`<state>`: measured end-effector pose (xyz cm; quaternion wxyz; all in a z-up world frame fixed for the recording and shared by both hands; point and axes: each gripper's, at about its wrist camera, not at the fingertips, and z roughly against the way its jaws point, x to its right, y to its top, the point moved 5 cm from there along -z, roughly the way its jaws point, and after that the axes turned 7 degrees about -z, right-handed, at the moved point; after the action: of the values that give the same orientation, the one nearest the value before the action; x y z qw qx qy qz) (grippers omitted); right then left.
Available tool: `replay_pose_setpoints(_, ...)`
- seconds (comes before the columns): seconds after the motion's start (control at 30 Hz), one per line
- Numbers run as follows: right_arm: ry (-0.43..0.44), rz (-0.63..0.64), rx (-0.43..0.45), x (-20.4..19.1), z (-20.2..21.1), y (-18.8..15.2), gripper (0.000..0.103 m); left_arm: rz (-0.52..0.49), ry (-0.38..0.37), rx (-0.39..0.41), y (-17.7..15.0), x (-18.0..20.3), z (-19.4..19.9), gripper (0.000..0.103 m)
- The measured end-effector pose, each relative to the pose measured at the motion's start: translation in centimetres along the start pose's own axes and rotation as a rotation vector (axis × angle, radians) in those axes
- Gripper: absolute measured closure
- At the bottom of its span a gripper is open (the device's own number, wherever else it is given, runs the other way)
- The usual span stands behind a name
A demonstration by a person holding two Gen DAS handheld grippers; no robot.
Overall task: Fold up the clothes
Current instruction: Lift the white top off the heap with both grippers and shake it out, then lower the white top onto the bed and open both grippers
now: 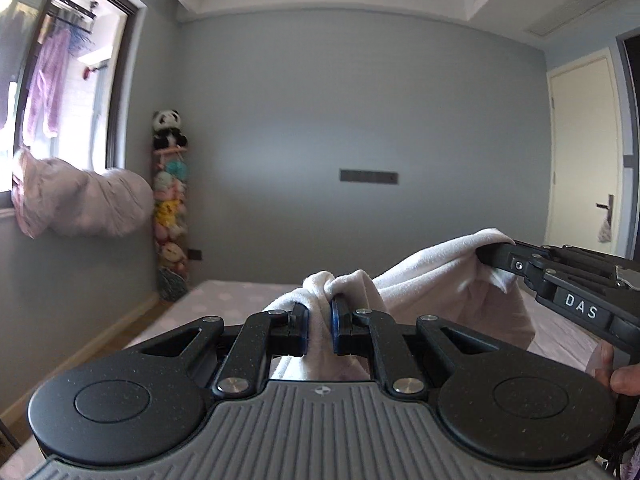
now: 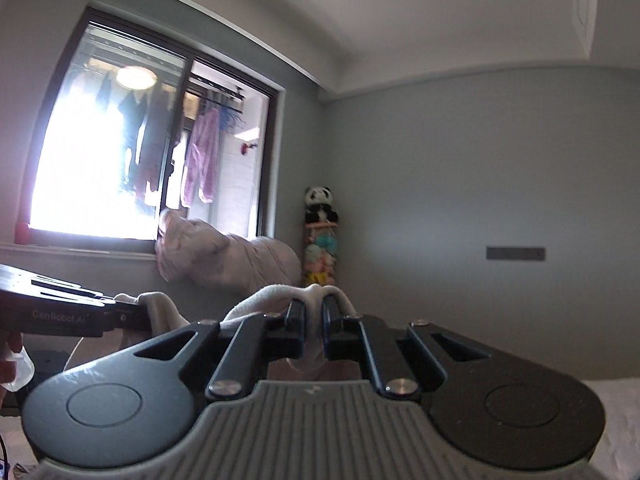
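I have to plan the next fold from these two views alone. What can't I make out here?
- Garment type and shape: both views, bunched in the shut left tool and right tool; its lower part hangs behind the tool bodies.
- Bed: mostly hidden by tool bodies and cloth, both views.
- Clothes outside the window: right view, washed out by glare.
- Hands: cut off at the frame edges.
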<state>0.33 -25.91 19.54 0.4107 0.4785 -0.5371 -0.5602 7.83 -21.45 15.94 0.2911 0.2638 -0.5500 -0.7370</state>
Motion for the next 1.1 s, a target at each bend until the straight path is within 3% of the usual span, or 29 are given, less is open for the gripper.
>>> replay_pose_setpoints(0.13,-0.107,-0.053,-0.124,5.0,-0.4,-5.4,0.093,0.0,-0.113,-0.137,-5.9,3.0,-5.4,0.094)
replay_pose_setpoints(0.33,-0.214,-0.125,-0.322,9.6,-1.3,-14.8,0.093,0.052,-0.181,-0.333,-14.9,3.3,-11.3,0.094)
replay_pose_setpoints(0.6,-0.271,-0.164,-0.471,11.2,-2.9,-23.4,0.092,0.113,-0.167,-0.431,-21.3,2.8,-14.4,0.094)
replay_pose_setpoints(0.8,-0.257,-0.104,-0.539,10.3,-3.2,-27.1,0.083,0.06,-0.119,-0.491,-23.2,3.9,-15.2,0.092)
replay_pose_setpoints(0.87,-0.248,-0.07,-0.55,9.7,-3.1,-27.4,0.069,0.046,-0.109,-0.512,-23.5,3.8,-15.2,0.086)
replay_pose_setpoints(0.93,-0.243,-0.04,-0.543,9.1,-2.9,-27.3,0.064,0.034,-0.109,-0.515,-23.3,3.7,-14.7,0.079)
replay_pose_setpoints(1.0,-0.236,-0.014,-0.529,8.6,-2.6,-26.8,0.06,0.033,-0.119,-0.504,-22.8,3.4,-14.2,0.069)
replay_pose_setpoints(1.07,-0.22,-0.002,-0.508,8.0,-2.4,-26.0,0.052,0.043,-0.131,-0.484,-22.3,3.1,-13.7,0.048)
replay_pose_setpoints(1.1,-0.202,0.0,-0.5,7.7,-2.3,-25.6,0.051,0.044,-0.134,-0.47,-21.8,2.9,-13.3,0.047)
